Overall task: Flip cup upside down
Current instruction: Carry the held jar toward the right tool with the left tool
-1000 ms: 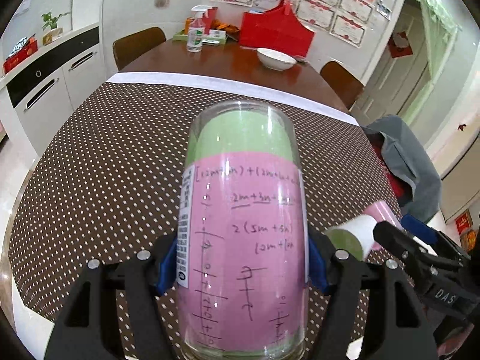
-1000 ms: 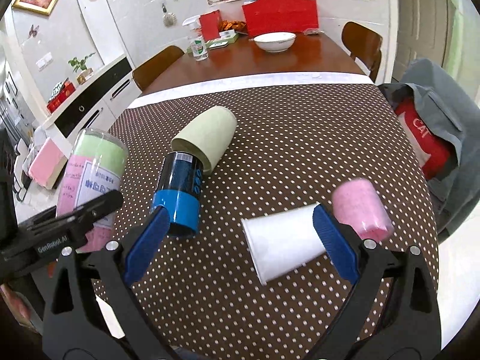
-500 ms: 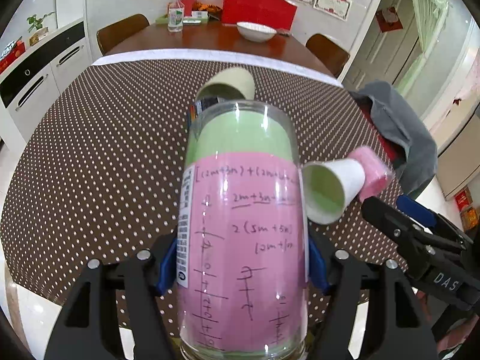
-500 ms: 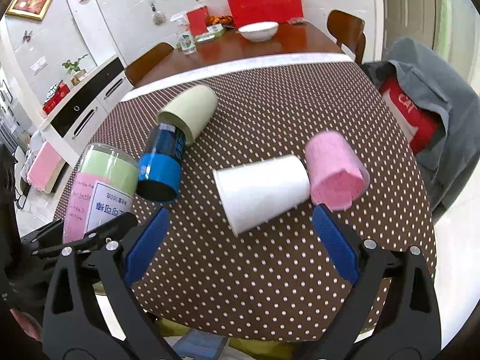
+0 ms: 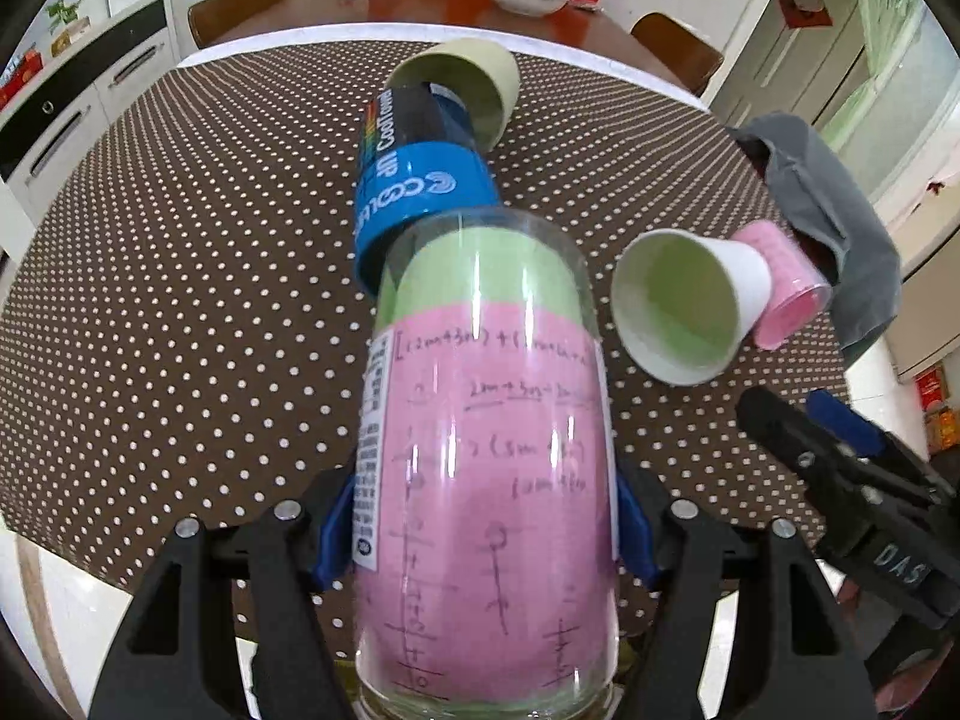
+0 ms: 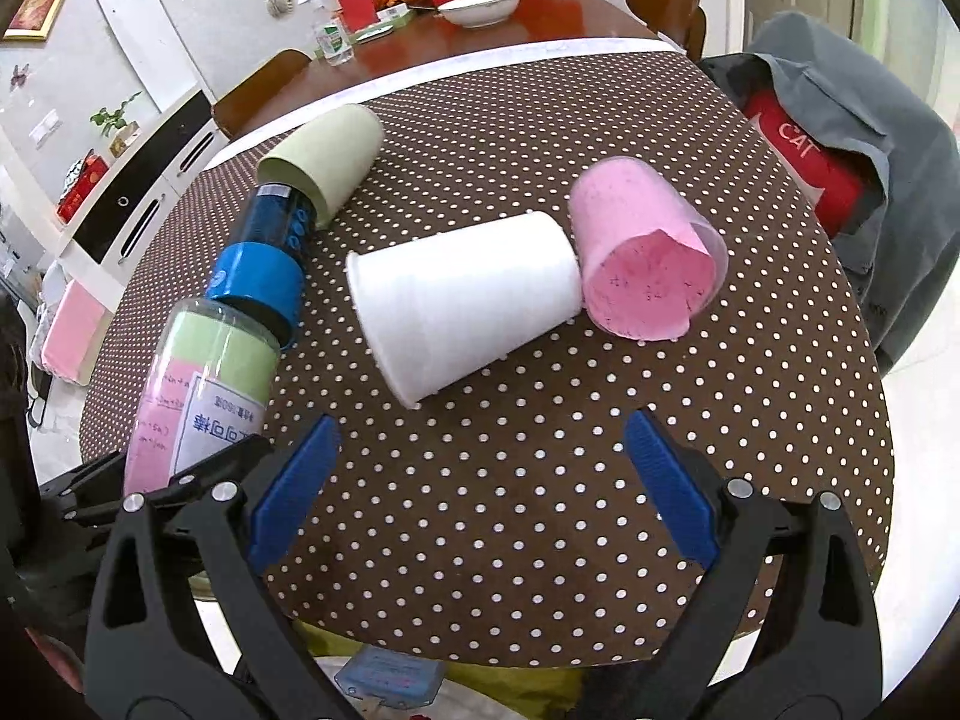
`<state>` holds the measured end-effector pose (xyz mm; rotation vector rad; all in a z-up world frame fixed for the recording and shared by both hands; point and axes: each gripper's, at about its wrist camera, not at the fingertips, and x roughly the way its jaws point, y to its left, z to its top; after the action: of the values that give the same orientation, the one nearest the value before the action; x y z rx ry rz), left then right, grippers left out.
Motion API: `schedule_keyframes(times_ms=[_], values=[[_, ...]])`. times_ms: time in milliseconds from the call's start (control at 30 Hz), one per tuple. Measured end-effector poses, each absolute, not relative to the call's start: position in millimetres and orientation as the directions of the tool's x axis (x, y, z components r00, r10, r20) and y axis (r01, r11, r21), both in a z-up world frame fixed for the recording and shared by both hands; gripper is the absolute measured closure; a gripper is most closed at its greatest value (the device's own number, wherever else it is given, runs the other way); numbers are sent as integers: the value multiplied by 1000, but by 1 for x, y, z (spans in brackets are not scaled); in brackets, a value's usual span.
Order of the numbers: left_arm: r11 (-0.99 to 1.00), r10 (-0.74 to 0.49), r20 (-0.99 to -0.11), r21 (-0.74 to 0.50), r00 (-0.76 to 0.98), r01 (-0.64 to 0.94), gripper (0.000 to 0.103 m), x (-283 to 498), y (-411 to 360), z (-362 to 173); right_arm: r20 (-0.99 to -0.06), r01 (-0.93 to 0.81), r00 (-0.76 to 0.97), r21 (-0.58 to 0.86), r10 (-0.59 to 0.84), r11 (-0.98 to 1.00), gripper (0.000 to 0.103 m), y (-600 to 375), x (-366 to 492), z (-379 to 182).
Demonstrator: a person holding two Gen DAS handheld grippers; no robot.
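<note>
My left gripper [image 5: 483, 540] is shut on a clear glass cup [image 5: 486, 480] lined with pink and green paper, held above the near table edge; the cup also shows at the left of the right wrist view [image 6: 198, 384]. My right gripper [image 6: 480, 480] is open and empty above the dotted tablecloth [image 6: 540, 480]. A white paper cup [image 6: 462, 300] lies on its side just ahead of it, next to a pink cup [image 6: 642, 252] also on its side. A green cup [image 6: 324, 162] lies over the end of a blue-and-black bottle [image 6: 264, 258].
A chair with a grey jacket [image 6: 852, 138] stands at the table's right edge. The wooden far end of the table holds a white bowl [image 6: 480, 3], a spray bottle [image 6: 330, 36] and red boxes. White cabinets [image 5: 78, 96] stand to the left.
The left gripper has tilted down with the glass cup, bringing the lying cups into its view. The right gripper has drawn back from the white cup, which now lies farther ahead.
</note>
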<state>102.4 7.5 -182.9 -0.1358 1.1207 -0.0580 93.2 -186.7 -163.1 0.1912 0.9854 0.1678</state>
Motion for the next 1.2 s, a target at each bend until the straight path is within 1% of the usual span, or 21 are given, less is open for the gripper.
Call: schedule_keyframes(times_ms=[133, 567, 867, 1033, 1200], values=[[992, -102, -902, -122, 420, -21, 34, 107, 2, -187, -809, -42, 543, 244, 227, 969, 9, -190, 96, -163], [988, -126, -918, -149, 376, -33, 34, 118, -7, -193, -804, -24, 551, 252, 224, 967, 9, -201, 93, -159], [990, -125, -912, -139, 392, -8, 34, 114, -10, -184, -794, -31, 562, 260, 232, 965, 9, -203, 87, -152], [988, -148, -930, -153, 337, 12, 34, 116, -13, -192, -784, -30, 573, 268, 236, 963, 9, -205, 84, -148], [987, -153, -927, -158, 343, 12, 34, 113, -14, -192, -782, -30, 575, 274, 241, 961, 9, -205, 81, -146]])
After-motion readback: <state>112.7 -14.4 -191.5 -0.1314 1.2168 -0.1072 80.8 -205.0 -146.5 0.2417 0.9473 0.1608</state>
